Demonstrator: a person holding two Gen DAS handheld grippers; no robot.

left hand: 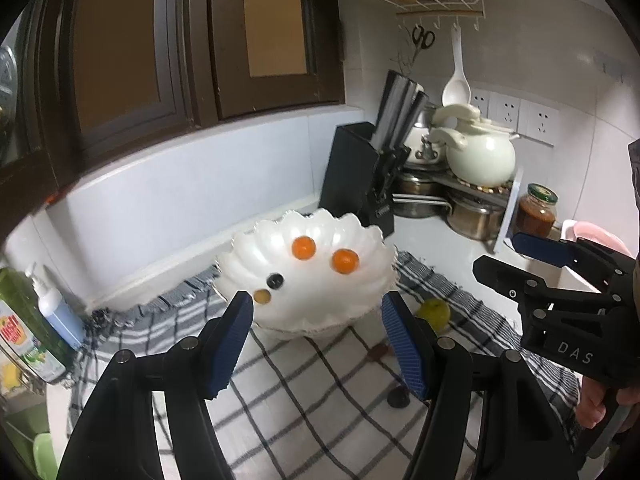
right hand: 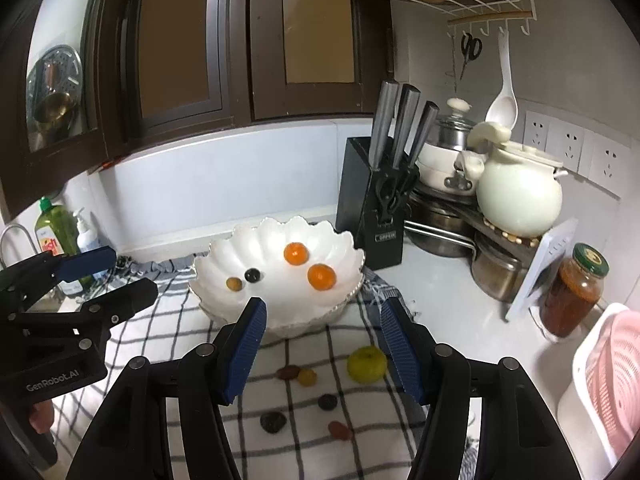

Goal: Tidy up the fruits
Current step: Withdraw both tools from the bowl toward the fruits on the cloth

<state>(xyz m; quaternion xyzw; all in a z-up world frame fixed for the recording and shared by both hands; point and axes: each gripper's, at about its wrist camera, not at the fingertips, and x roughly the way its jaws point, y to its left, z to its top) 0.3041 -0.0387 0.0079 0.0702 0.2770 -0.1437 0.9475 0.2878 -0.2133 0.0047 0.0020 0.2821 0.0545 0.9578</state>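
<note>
A white scalloped bowl stands on a checked cloth and holds two oranges, a dark grape and a small yellow fruit. On the cloth in front lie a green apple and several small dark, red and yellow fruits. My right gripper is open and empty above the loose fruits. My left gripper is open and empty just before the bowl; the apple shows past its right finger. Each gripper also appears in the other view, left and right.
A black knife block stands behind the bowl. Stacked pots and a white ceramic pot fill the back right corner. A sauce jar and a pink colander are at right. Soap bottles stand at left.
</note>
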